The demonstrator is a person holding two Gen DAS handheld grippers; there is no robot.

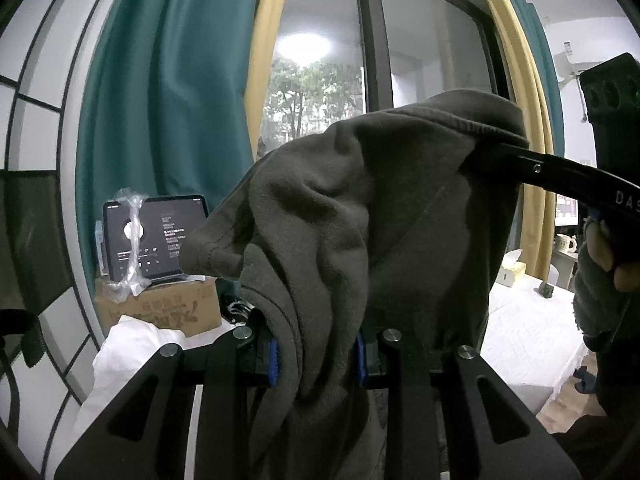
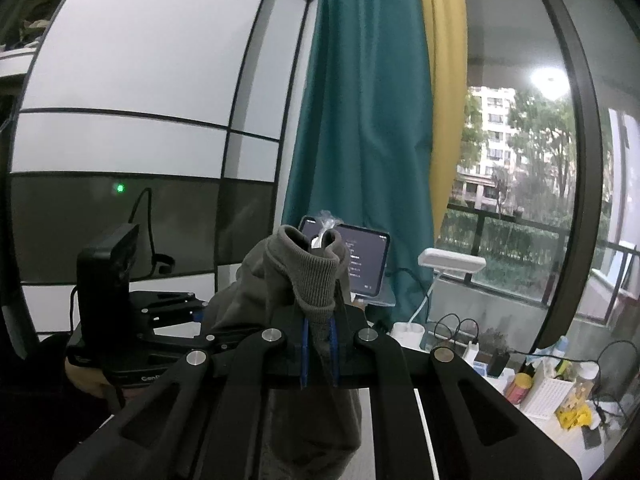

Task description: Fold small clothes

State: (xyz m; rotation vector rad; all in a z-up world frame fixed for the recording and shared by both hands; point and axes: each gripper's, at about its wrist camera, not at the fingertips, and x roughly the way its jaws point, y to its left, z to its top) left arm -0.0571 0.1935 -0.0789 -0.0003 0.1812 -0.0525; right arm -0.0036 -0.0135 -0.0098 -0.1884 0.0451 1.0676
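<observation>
A dark grey-brown knitted garment (image 1: 380,220) hangs in the air between both grippers. In the left wrist view my left gripper (image 1: 316,360) is shut on a bunched fold of it, blue pads pressing from both sides. My right gripper (image 1: 500,152) reaches in from the right and pinches the ribbed hem at the garment's top corner, with a person's hand (image 1: 600,252) behind it. In the right wrist view the right gripper (image 2: 319,356) is shut on the ribbed edge of the garment (image 2: 312,280), which stands up above the pads. The left gripper (image 2: 198,314) holds the cloth at the left.
A lit tablet (image 1: 160,236) leans on a cardboard box (image 1: 160,308) by a teal curtain (image 1: 168,100) and a window (image 1: 320,80). A table with a white cloth (image 1: 528,340) lies to the right. A white lamp (image 2: 452,262), chargers and a basket (image 2: 544,394) crowd the sill side.
</observation>
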